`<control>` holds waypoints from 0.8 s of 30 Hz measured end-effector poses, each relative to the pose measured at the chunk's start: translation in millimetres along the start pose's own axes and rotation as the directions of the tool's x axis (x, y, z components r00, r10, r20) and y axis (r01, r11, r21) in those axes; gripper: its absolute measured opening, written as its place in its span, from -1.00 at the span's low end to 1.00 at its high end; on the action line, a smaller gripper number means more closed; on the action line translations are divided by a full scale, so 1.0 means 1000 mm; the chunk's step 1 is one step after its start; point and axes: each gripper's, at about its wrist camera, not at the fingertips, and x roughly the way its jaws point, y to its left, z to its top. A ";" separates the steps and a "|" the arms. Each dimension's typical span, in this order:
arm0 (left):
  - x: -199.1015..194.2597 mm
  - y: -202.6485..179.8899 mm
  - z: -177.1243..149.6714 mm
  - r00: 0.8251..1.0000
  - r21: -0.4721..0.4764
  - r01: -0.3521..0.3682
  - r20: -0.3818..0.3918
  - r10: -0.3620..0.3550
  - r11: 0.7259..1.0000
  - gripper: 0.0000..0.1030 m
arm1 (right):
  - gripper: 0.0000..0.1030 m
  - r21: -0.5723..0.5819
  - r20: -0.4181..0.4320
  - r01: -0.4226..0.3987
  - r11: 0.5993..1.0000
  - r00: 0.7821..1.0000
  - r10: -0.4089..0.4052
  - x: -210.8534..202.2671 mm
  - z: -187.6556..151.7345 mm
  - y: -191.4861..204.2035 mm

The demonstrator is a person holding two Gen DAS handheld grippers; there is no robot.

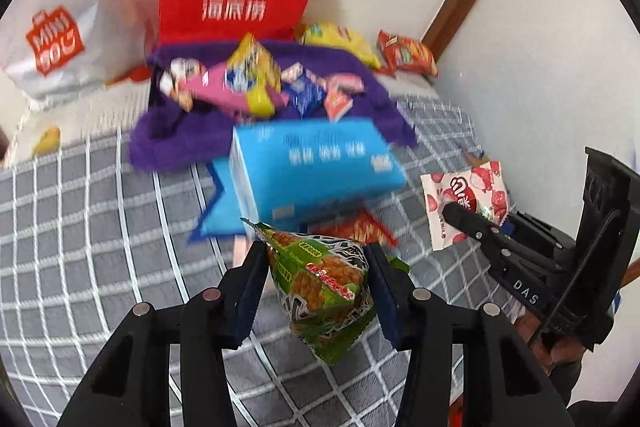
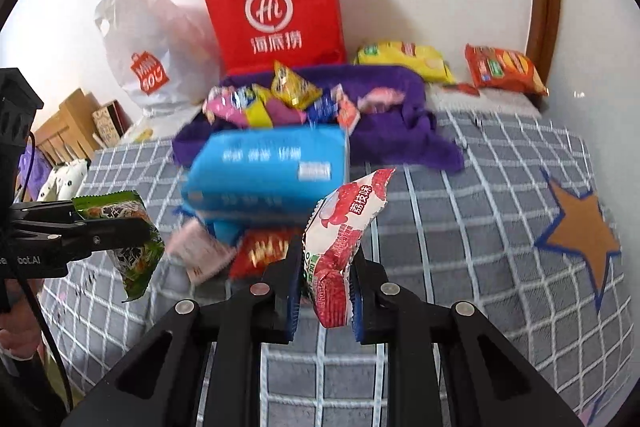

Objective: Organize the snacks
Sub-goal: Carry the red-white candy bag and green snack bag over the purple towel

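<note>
My left gripper (image 1: 316, 267) is shut on a green snack packet (image 1: 324, 287), held above the checked bedspread; the same packet (image 2: 136, 247) shows at the left of the right wrist view. My right gripper (image 2: 326, 291) is shut on a white and red lychee snack packet (image 2: 344, 235), also seen at the right of the left wrist view as the packet (image 1: 468, 203). Beyond both lies a blue pack (image 1: 316, 167), with a red snack packet (image 2: 264, 251) and a pink one (image 2: 200, 255) in front of it. Several small snacks (image 2: 280, 99) lie on a purple cloth (image 2: 400, 107).
A red paper bag (image 2: 276, 7) and a white plastic bag (image 2: 148, 47) stand against the wall. A yellow chip bag (image 2: 404, 59) and an orange one (image 2: 504, 67) lie at the back right. The grey checked bedspread (image 2: 480, 207) has an orange star patch (image 2: 584, 231).
</note>
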 end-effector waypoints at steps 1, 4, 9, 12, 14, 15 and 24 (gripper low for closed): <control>-0.004 0.000 0.007 1.000 0.001 -0.005 0.010 0.005 1.000 -0.09 | -0.61 -0.002 0.011 0.003 1.000 1.000 -0.003 -0.002 0.009 0.002; -0.013 0.002 0.030 0.999 0.000 -0.025 0.041 0.025 1.000 -0.09 | -0.61 0.002 0.030 0.010 1.000 0.999 -0.010 -0.003 0.029 0.003; -0.024 0.009 0.070 0.995 -0.011 -0.048 0.093 0.049 0.999 -0.09 | -0.61 0.028 0.056 0.008 1.000 0.998 -0.010 0.003 0.074 0.003; -0.027 0.013 0.090 0.992 -0.020 -0.056 0.116 0.058 0.998 -0.09 | -0.61 0.018 0.078 0.017 1.000 0.997 -0.018 0.006 0.096 0.004; -0.026 0.017 0.102 0.989 -0.028 -0.058 0.131 0.061 0.998 -0.09 | -0.61 0.012 0.097 0.015 1.000 0.995 -0.016 0.009 0.113 0.006; -0.024 0.019 0.108 0.989 -0.031 -0.056 0.136 0.060 0.998 -0.09 | -0.61 0.011 0.102 0.013 1.000 0.995 -0.014 0.010 0.118 0.006; 0.002 0.040 0.145 0.989 -0.080 -0.035 0.137 0.046 0.996 -0.09 | -0.61 0.003 0.097 0.012 1.000 0.995 -0.013 0.041 0.162 0.005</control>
